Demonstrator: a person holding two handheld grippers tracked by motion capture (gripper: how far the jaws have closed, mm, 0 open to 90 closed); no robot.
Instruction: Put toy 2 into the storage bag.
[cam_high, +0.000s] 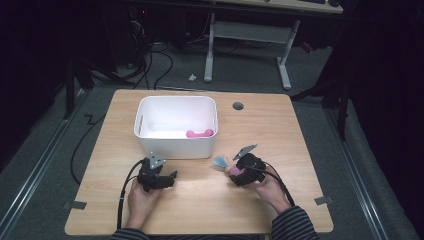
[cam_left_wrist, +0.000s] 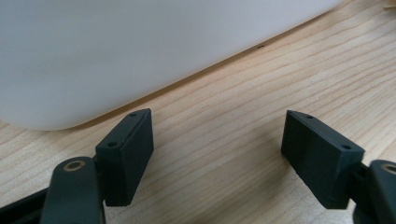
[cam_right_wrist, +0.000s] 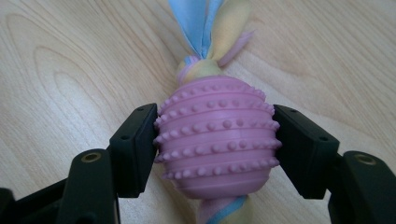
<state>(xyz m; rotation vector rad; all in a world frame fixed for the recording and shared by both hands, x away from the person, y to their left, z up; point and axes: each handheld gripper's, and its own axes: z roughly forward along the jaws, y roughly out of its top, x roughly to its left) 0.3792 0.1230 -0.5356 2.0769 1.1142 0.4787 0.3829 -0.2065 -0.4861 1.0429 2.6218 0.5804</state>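
Right hand-held gripper (cam_right_wrist: 215, 144) clamps one ball (cam_right_wrist: 215, 140) (pink).

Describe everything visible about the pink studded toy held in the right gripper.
The pink toy is an egg-shaped, rubbery-looking ball ringed with ridges and rows of small studs. Soft fabric strips in blue, yellow and pink run through it and fan out beyond its far end. It sits low over the wooden table, near the white bin, clamped on both sides by the right gripper.
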